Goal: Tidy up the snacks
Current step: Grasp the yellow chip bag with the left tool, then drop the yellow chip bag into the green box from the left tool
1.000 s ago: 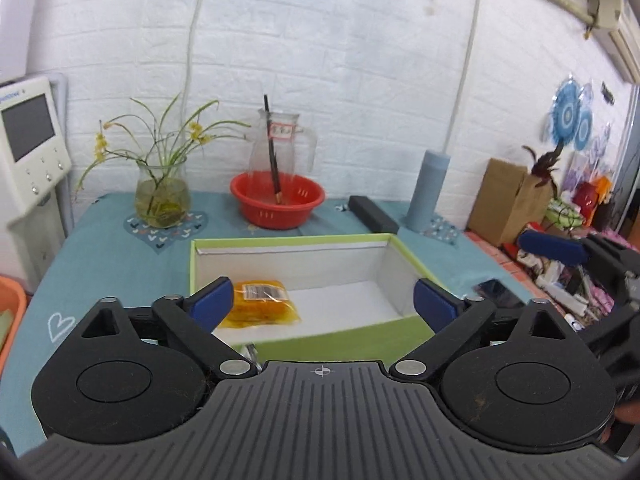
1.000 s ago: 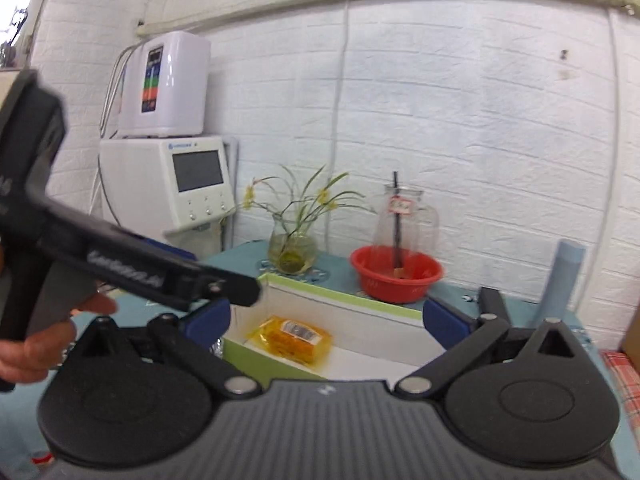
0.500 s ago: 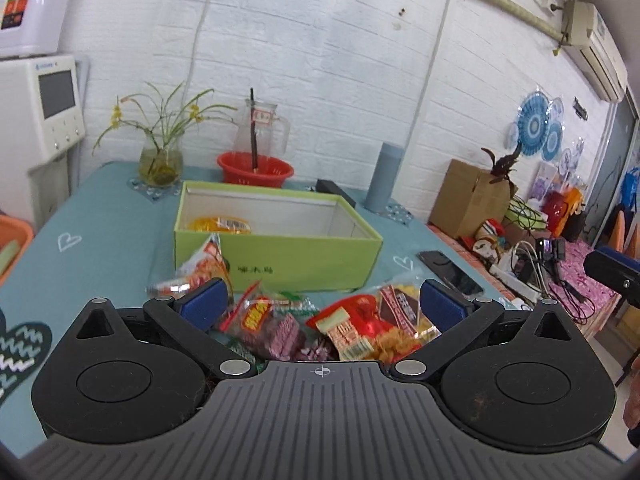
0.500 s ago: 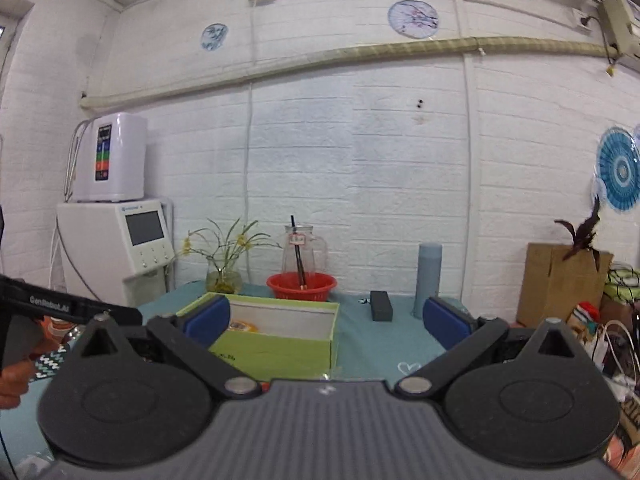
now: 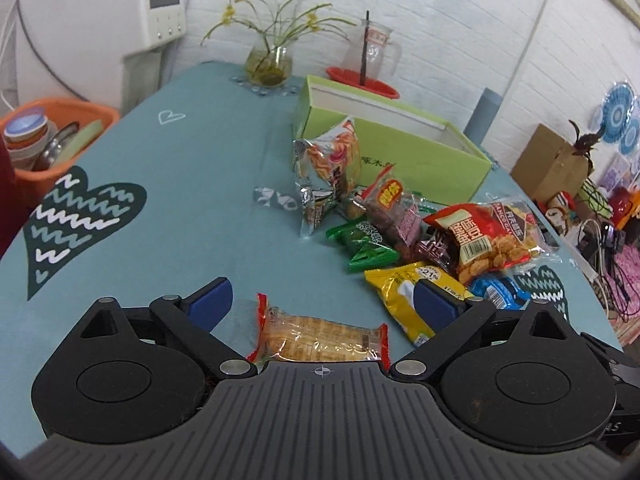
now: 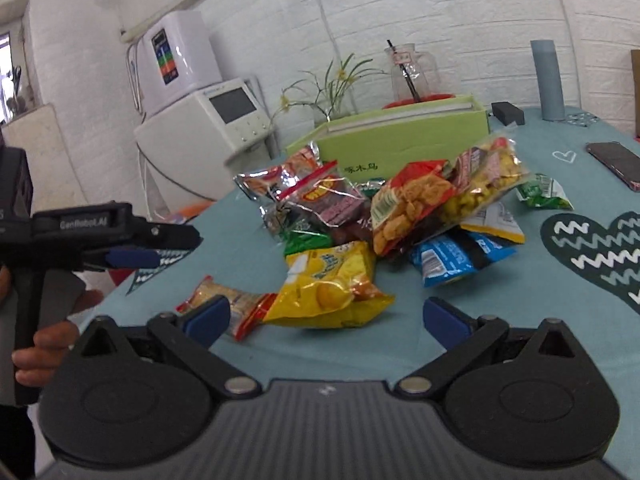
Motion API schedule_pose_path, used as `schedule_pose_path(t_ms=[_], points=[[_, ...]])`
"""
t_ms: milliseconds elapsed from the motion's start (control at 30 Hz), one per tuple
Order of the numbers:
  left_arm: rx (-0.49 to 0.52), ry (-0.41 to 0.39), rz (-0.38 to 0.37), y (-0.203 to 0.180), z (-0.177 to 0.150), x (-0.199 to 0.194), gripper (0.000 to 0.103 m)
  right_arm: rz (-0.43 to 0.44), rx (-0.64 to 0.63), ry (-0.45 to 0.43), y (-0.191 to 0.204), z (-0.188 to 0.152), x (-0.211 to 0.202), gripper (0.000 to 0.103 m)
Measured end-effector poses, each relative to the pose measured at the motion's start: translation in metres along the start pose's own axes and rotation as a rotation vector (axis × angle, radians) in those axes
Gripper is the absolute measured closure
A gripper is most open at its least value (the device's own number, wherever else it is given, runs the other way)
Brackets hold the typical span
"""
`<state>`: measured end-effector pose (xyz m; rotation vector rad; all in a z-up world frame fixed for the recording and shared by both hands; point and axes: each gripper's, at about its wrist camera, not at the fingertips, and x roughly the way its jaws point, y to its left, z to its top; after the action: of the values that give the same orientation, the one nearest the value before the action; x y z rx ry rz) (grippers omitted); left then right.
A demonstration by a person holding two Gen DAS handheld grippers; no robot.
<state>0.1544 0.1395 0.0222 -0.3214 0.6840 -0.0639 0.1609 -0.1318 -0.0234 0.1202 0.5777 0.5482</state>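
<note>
My wide-open left tongs (image 5: 322, 306) straddle the clear red-ended cracker packet (image 5: 320, 338) at bottom centre, its long axis crosswise between the jaws; right tongs (image 6: 324, 318), also wide, hover nearby

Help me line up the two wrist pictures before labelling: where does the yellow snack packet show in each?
Left wrist: the yellow snack packet lies lower right of centre, partly behind the left gripper's right finger.
Right wrist: it lies at centre, just ahead of the open right gripper.
Shared landmark: the green box behind the snack pile.
</note>
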Motion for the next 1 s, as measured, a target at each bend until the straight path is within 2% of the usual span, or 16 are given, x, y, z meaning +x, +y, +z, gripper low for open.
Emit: schedule_pose_path(t_ms=[100,200,267,333,400,467,500,533,567,600,633,767,900,1000], points=[[-0.033,0.064,-0.127,-0.001,0.012,0.017,0.02,-0.046,-0.074,0.033,0.005,0.012,0.022,0.001],[-0.056,0.148,-0.221,-0.015,0.023,0.046,0.02,-0.011,-0.1,0.077,0.007,0.018,0.036,0.001],[-0.031,0.182,-0.225,-0.025,0.026,0.064,0.02,0.013,-0.117,0.099,0.01,0.02,0.041,0.001],[-0.006,0.225,-0.204,-0.035,0.027,0.08,0.026,0.014,-0.143,0.12,0.013,0.019,0.047,0.001],[0.016,0.271,-0.199,-0.04,0.025,0.093,0.034,0.009,-0.167,0.149,0.014,0.018,0.056,0.001],[0.01,0.304,-0.196,-0.039,0.019,0.102,0.041,0.011,-0.182,0.169,0.014,0.017,0.063,0.006],[0.019,0.29,-0.201,-0.039,0.017,0.102,0.046,0.021,-0.183,0.183,0.013,0.016,0.067,0.011],[0.027,0.289,-0.207,-0.04,0.015,0.101,0.056,0.029,-0.182,0.183,0.013,0.015,0.069,0.019],[0.02,0.297,-0.234,-0.038,0.013,0.102,0.073,0.047,-0.184,0.176,0.013,0.014,0.068,0.023],[0.004,0.299,-0.252,-0.037,0.012,0.1,0.079,0.04,-0.188,0.169,0.014,0.014,0.065,0.032],[0.003,0.291,-0.249,-0.038,0.012,0.096,0.083,0.037,-0.2,0.16,0.016,0.015,0.062,0.036],[0.025,0.25,-0.282,-0.048,0.022,0.071,0.083,0.07,-0.177,0.11,0.018,0.025,0.035,0.038],[0.064,0.143,-0.317,-0.064,0.045,0.046,0.082,0.079,-0.183,0.007,0.021,0.046,0.012,0.038],[0.096,0.085,-0.31,-0.078,0.07,0.046,0.082,0.061,-0.21,-0.048,0.017,0.067,0.016,0.038]])
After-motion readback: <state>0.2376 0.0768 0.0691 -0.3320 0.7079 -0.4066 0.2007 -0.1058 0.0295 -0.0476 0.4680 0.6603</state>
